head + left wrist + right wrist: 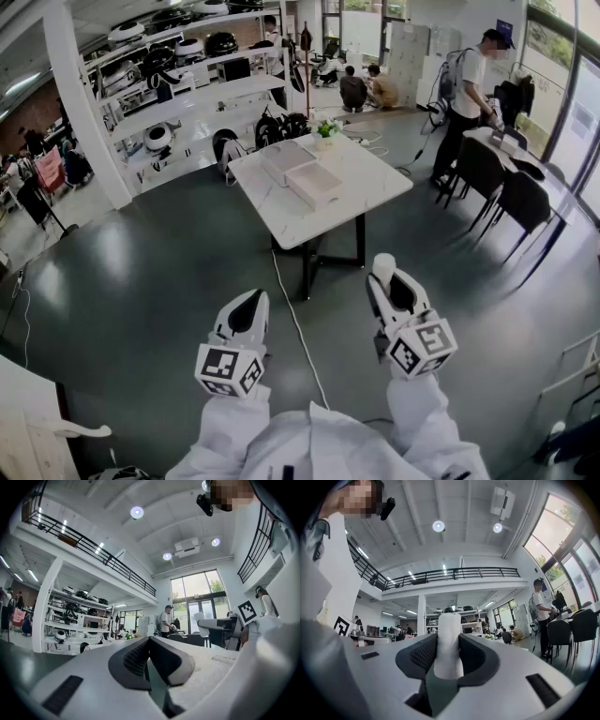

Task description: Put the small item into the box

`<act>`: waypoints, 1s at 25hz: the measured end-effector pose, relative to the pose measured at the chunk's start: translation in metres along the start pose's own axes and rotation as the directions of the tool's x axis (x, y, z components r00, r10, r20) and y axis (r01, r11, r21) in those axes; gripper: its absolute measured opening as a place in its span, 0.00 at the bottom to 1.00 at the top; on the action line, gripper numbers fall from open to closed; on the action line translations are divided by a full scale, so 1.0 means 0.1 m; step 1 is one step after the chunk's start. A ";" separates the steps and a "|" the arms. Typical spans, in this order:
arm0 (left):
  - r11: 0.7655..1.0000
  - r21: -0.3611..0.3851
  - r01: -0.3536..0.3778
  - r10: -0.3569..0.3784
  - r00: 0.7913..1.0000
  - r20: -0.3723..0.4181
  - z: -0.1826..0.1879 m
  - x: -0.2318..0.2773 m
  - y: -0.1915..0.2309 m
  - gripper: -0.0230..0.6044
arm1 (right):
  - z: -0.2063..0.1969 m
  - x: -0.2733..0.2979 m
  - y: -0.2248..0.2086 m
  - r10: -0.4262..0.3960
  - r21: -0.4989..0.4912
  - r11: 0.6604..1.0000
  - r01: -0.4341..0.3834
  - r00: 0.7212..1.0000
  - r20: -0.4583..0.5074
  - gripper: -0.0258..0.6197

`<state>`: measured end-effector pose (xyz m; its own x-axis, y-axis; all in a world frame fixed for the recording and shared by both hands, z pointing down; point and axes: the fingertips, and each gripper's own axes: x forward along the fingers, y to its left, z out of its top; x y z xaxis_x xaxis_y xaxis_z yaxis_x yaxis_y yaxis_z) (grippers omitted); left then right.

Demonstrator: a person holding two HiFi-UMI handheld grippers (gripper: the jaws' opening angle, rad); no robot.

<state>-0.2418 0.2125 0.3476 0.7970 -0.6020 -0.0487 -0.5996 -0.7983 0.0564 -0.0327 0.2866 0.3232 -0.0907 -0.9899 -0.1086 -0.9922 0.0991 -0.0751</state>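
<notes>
A small white cylinder [448, 644] stands upright between the black pads of my right gripper [448, 656], which is shut on it; in the head view the same white cylinder [383, 269] pokes out of the right gripper [392, 291]. My left gripper [246, 312] is shut with nothing in it, its pads pressed together in the left gripper view [146, 660]. Both are held over the dark floor, well short of the white table [361, 183], where two white boxes lie, the nearer box [315, 184] and a farther box [286, 158].
A small plant [325, 129] stands at the table's far edge. A cable [298, 328] runs across the floor from the table toward me. White shelving [187, 84] with helmets fills the back left. Dark chairs [497, 183] and a standing person [466, 98] are on the right.
</notes>
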 end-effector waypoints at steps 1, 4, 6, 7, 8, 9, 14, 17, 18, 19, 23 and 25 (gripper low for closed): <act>1.000 -0.001 0.000 0.000 1.000 0.000 -0.01 0.03 0.00 0.03 | 0.01 0.02 -0.02 0.001 -0.002 1.000 -0.001 1.000 0.001 0.23; 1.000 -0.001 0.001 -0.001 1.000 0.000 -0.03 0.13 0.00 0.03 | 0.00 0.09 -0.09 0.006 -0.006 1.000 -0.006 1.000 0.003 0.23; 1.000 0.000 -0.001 0.001 1.000 -0.001 -0.05 0.17 -0.01 0.03 | 0.00 0.12 -0.13 0.009 -0.006 1.000 -0.009 1.000 0.004 0.23; 1.000 -0.001 -0.004 0.004 1.000 -0.003 -0.06 0.19 -0.01 0.03 | -0.01 0.13 -0.15 0.013 -0.005 1.000 -0.013 1.000 0.003 0.23; 1.000 -0.003 -0.009 0.009 1.000 -0.004 -0.07 0.20 0.00 0.03 | -0.03 0.15 -0.17 0.017 -0.003 1.000 -0.017 1.000 0.002 0.23; 1.000 -0.005 -0.015 0.015 1.000 -0.006 -0.08 0.21 0.01 0.03 | -0.04 0.16 -0.18 0.021 -0.001 1.000 -0.021 1.000 0.000 0.23; 0.999 -0.013 -0.039 0.038 0.999 -0.014 -0.14 0.27 0.02 0.03 | -0.13 0.24 -0.26 0.038 0.012 0.999 -0.037 0.999 -0.012 0.23; 0.999 -0.023 -0.049 0.048 0.999 -0.025 -0.20 0.32 0.04 0.03 | -0.20 0.31 -0.30 0.046 0.029 0.999 -0.046 0.999 -0.018 0.23; 0.998 -0.025 -0.052 0.051 0.998 -0.030 -0.23 0.34 0.06 0.03 | -0.23 0.34 -0.31 0.051 0.034 0.998 -0.050 0.998 -0.021 0.23; 0.998 -0.026 -0.055 0.054 0.998 -0.035 -0.26 0.36 0.08 0.03 | -0.27 0.37 -0.32 0.057 0.039 0.998 -0.056 0.998 -0.025 0.23; 0.998 -0.025 -0.066 0.065 0.997 -0.050 -0.32 0.50 0.18 0.03 | -0.35 0.56 -0.38 0.078 0.053 0.996 -0.076 0.996 -0.031 0.23; 0.997 -0.033 -0.066 0.064 0.996 -0.059 -0.34 0.59 0.25 0.03 | -0.37 0.67 -0.41 0.077 0.055 0.996 -0.075 0.996 -0.038 0.23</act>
<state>-0.2073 0.1581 0.3805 0.7600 -0.6498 0.0143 -0.6481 -0.7559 0.0920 -0.0011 0.2120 0.3561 -0.1704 -0.9824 -0.0764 -0.9764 0.1787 -0.1209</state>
